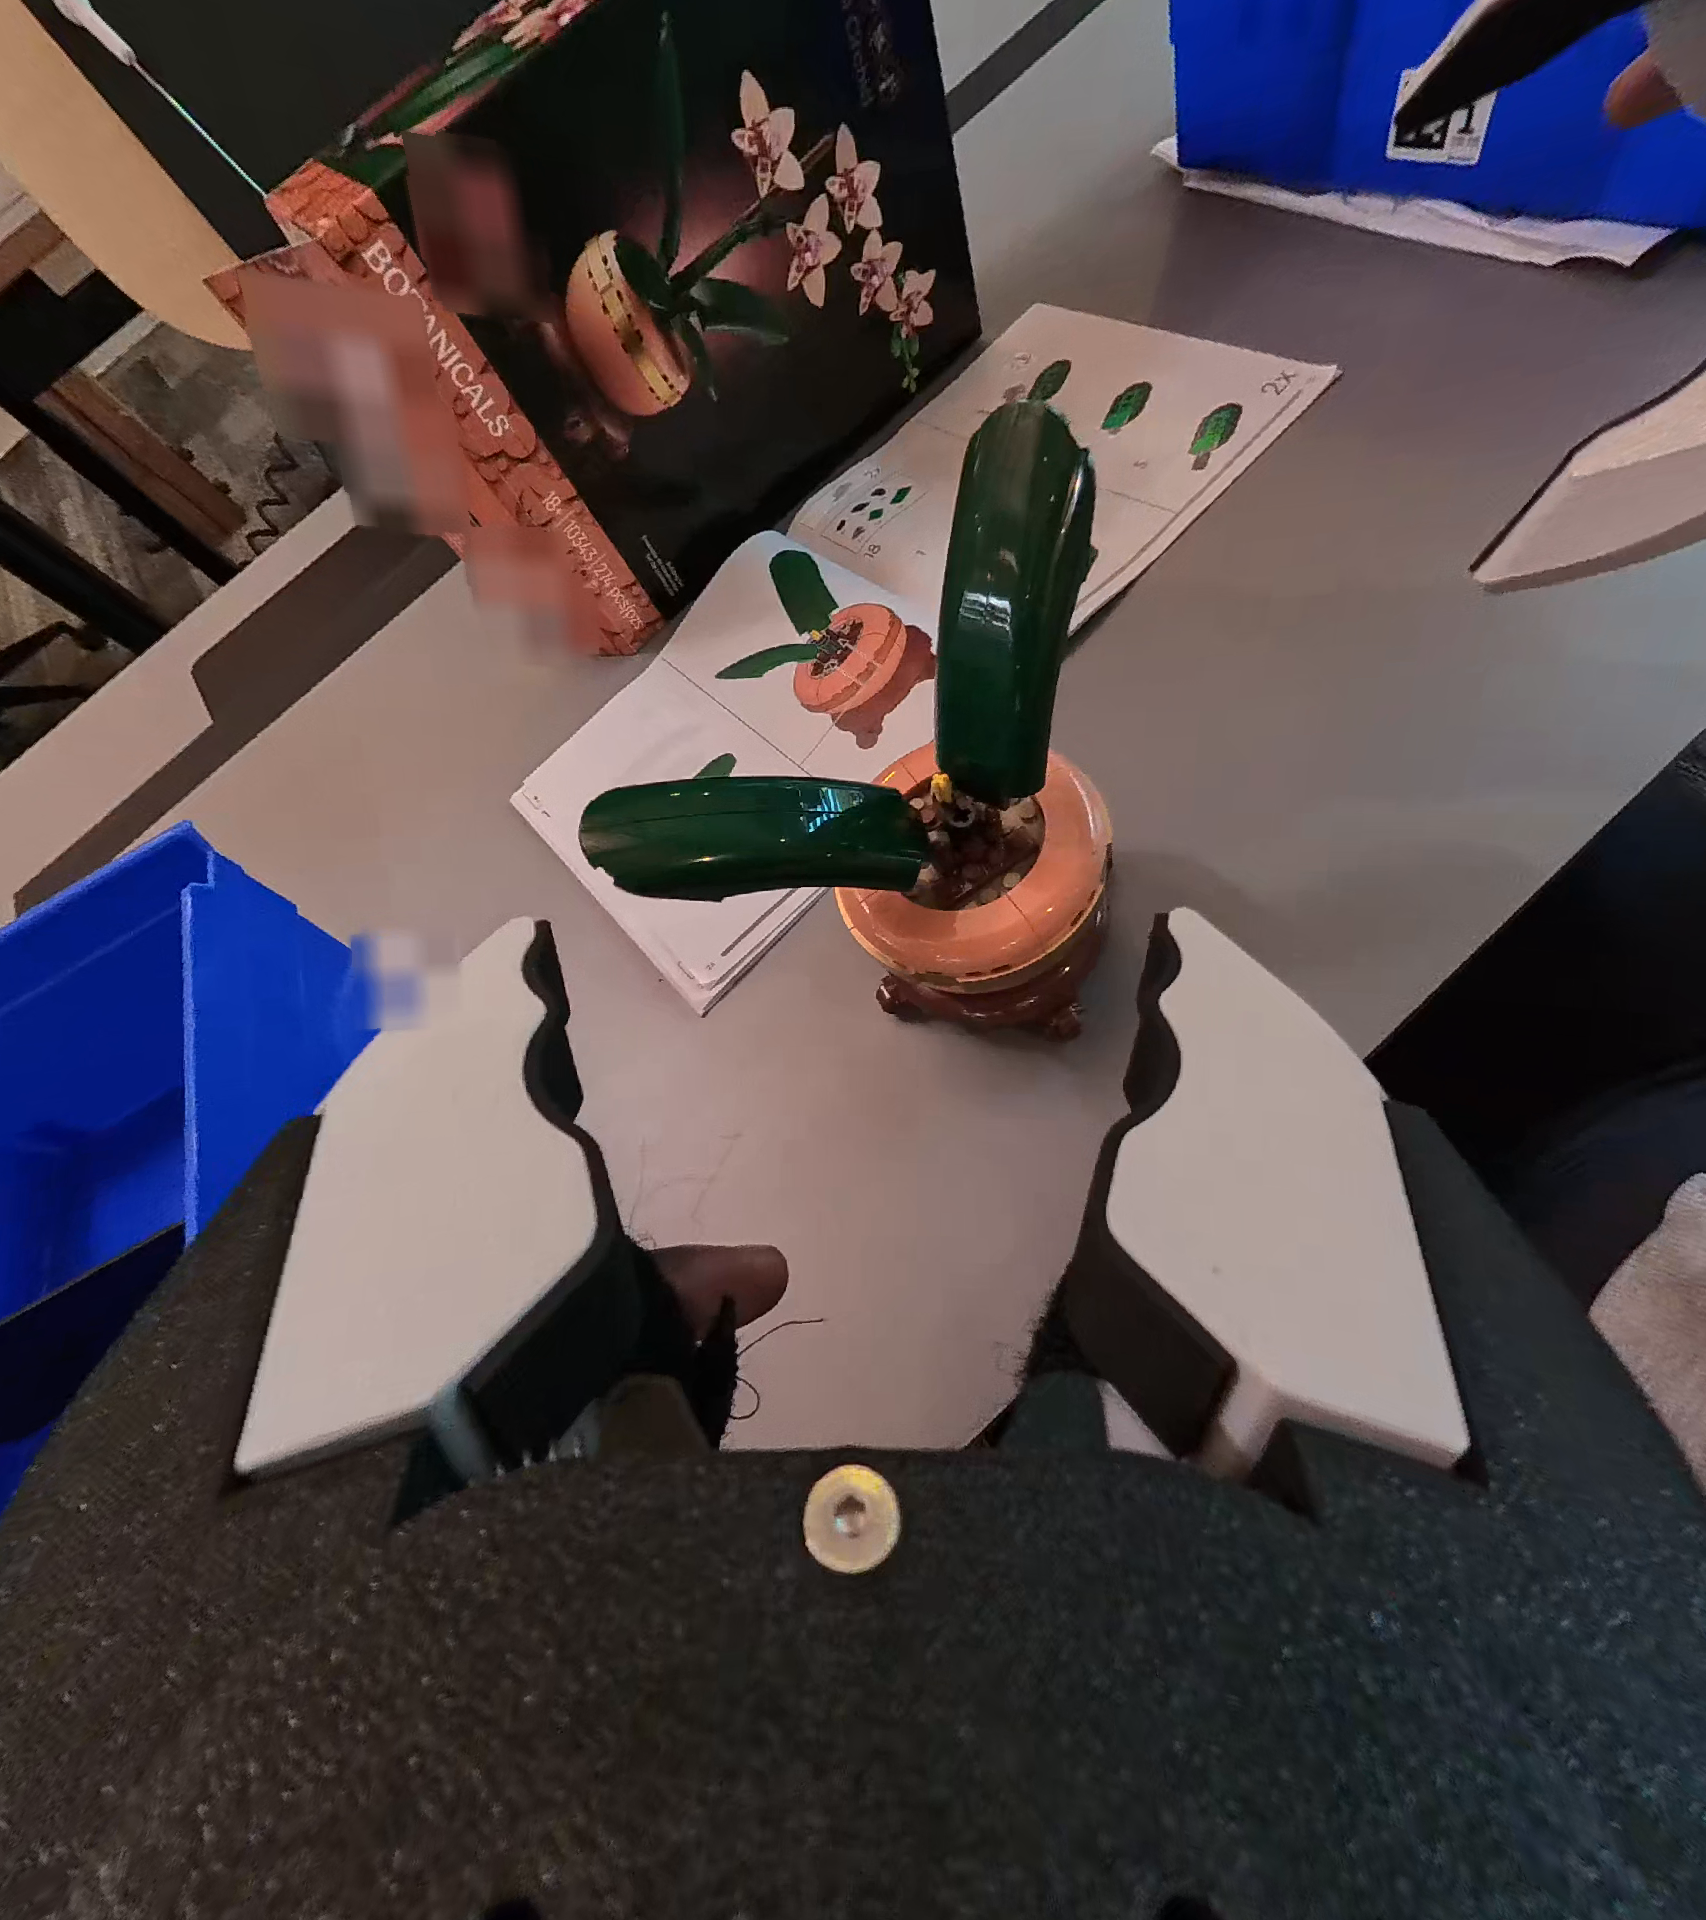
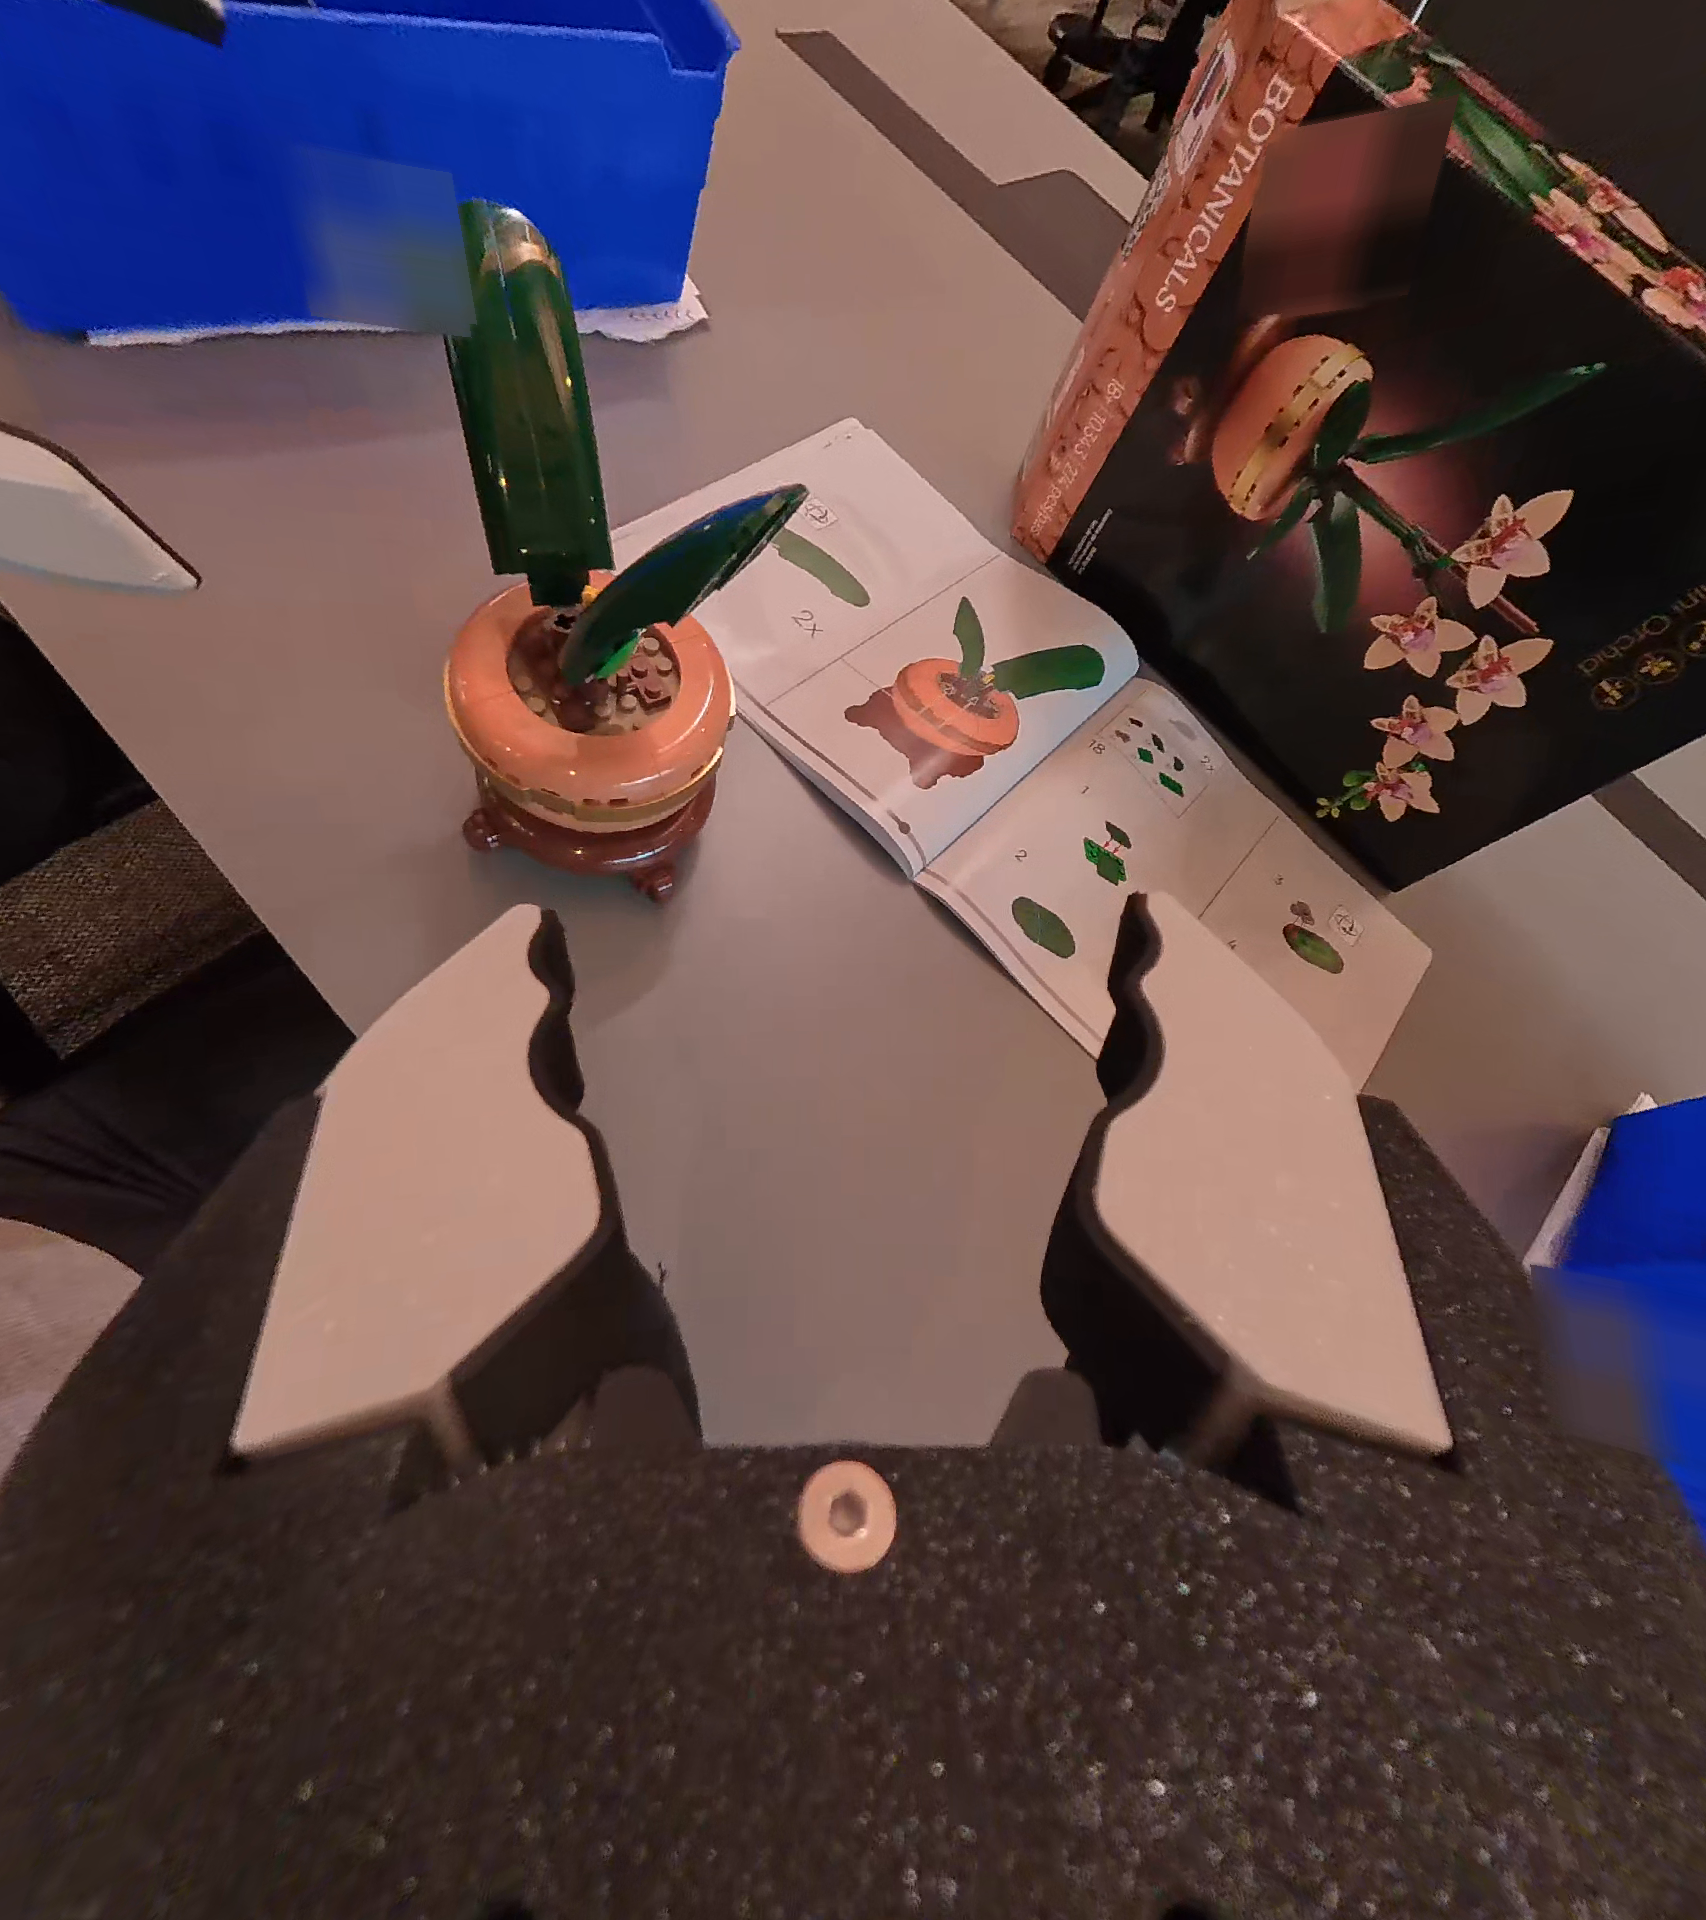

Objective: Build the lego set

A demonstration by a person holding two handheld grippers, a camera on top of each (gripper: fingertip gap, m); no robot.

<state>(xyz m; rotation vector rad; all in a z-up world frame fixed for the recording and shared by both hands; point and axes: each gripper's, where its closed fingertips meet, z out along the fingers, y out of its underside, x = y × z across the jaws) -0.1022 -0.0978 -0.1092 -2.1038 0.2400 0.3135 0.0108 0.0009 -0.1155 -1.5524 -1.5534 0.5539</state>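
Observation:
A brick-built flower pot, peach with a dark brown base, stands on the grey table. Two dark green leaves are fixed in it: one upright, one lying out to the left. My left gripper is open and empty just in front of the pot. In the right wrist view the pot sits ahead and to the left, with its upright leaf and slanted leaf. My right gripper is open and empty over bare table.
An open instruction booklet lies behind the pot. The set's box stands at the back. Blue bins sit at the left, the far right and in the right wrist view. The other gripper's white finger shows. Between my left fingertips and the brick-built flower pot there is roughly 8 cm. It turns up in the right wrist view as well.

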